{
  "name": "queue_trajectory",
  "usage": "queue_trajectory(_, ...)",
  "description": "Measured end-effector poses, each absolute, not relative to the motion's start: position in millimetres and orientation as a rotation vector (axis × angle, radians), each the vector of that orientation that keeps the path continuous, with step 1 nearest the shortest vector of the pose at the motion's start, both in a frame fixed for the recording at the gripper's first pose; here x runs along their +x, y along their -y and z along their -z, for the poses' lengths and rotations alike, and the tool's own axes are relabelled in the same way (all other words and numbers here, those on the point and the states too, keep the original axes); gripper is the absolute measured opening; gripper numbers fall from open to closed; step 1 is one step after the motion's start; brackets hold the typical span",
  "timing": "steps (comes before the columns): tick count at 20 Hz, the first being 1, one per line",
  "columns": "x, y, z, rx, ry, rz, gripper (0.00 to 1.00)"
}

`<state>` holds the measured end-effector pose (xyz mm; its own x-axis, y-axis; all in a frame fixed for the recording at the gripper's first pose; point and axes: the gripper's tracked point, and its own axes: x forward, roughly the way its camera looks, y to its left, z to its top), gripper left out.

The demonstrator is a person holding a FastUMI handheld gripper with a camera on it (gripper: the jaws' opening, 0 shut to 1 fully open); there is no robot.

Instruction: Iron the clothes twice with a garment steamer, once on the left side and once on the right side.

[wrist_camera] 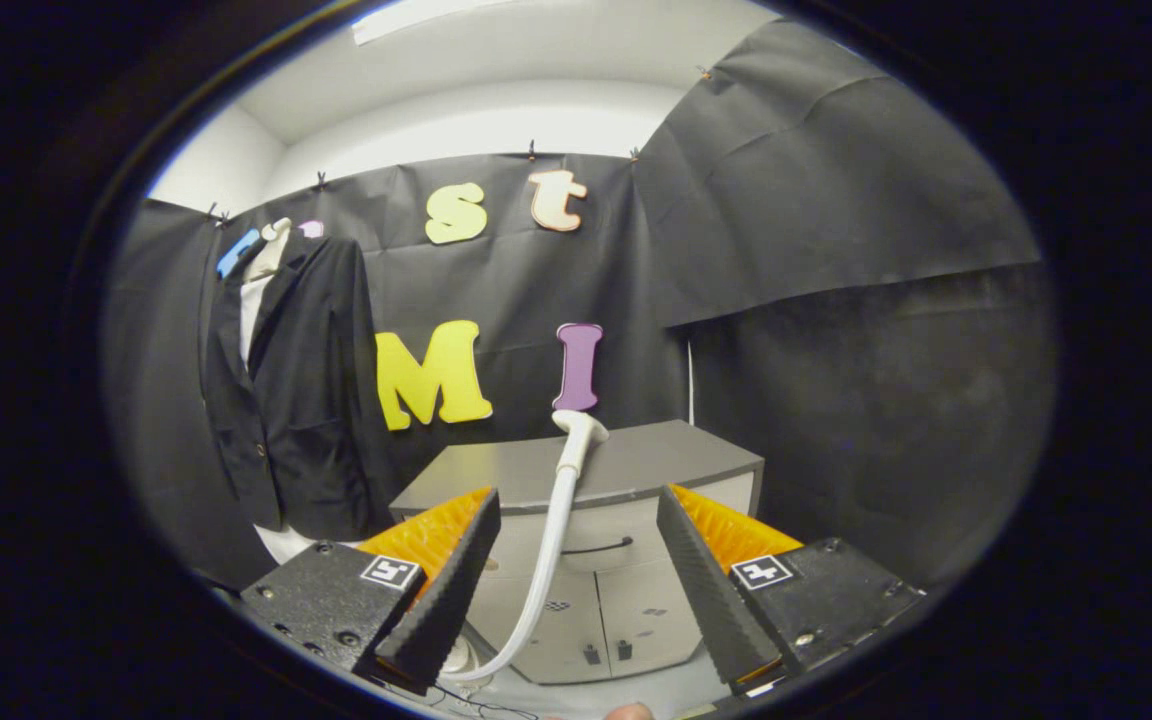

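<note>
A grey-topped counter (636,455) stands against the booth wall, beyond the hand-held gripper (576,570), whose fingers are spread wide apart with nothing pressed between them. The counter has a drawer with a dark handle and two doors below. The steamer head (579,428) shows at the counter's top; whether it rests there is unclear.

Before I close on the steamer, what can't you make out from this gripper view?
- Steamer handle: stands between the open gripper fingers; whether either finger touches it, I cannot tell. Its lower end curves off behind the left finger.
- Steamer head: faces away, nozzle side hidden.
- Jacket: its left side blends into the dark wall; hem cut by the gripper body.
- Cabinet: lower doors partly hidden by the fingers.
</note>
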<state>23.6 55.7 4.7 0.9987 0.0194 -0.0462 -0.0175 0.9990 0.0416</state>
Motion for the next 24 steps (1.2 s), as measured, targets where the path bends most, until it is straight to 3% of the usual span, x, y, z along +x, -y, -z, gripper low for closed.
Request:
queue_trajectory(7,51,-95,-6,0.000,-0.088,0.007,0.98)
queue_trajectory(14,159,-100,-18,-0.026,-0.128,-0.047,0.98)
queue_trajectory(24,312,-59,28,0.037,-0.390,-0.048,0.96)
